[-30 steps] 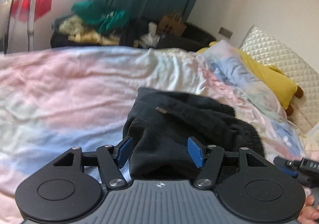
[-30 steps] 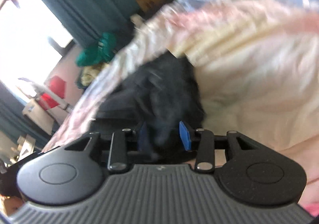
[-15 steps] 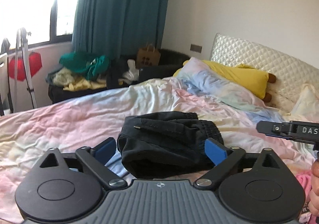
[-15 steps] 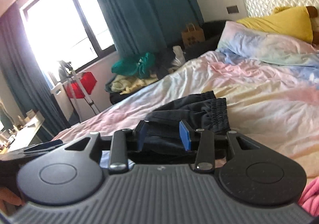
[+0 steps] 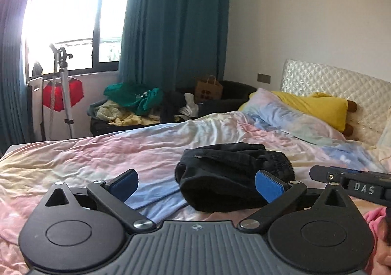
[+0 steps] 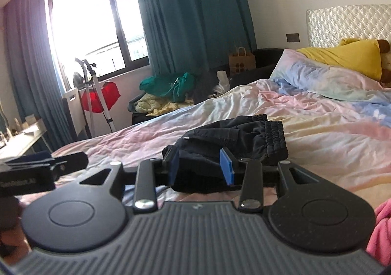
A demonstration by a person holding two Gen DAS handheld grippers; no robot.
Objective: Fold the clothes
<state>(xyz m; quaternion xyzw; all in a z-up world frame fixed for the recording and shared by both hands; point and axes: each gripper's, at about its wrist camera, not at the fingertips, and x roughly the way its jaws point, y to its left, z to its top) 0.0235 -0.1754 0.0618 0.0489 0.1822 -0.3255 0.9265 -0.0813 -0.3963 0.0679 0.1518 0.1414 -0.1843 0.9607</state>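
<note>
A heap of green and yellow clothes [image 5: 129, 103] sits at centre left below the teal curtain [image 5: 176, 30]; a yellow pillow [image 5: 317, 106] lies at right against the quilted headboard [image 5: 342, 89]. The black shorts [image 5: 232, 172], bunched with a ribbed waistband, rest on the crumpled pastel bedsheet [image 5: 122, 152] at lower centre. The left gripper [image 5: 196, 183] is spread and opening wide, holding nothing. The right gripper [image 6: 200, 165], half-spread, hovers level before the shorts; contact is unclear.

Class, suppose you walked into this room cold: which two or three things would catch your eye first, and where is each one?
First, the folded black garment, lying mid-bed on the pastel tie-dye duvet. Next, the bright window and teal curtain behind the bed. Last, the yellow pillow by the quilted headboard.
</note>
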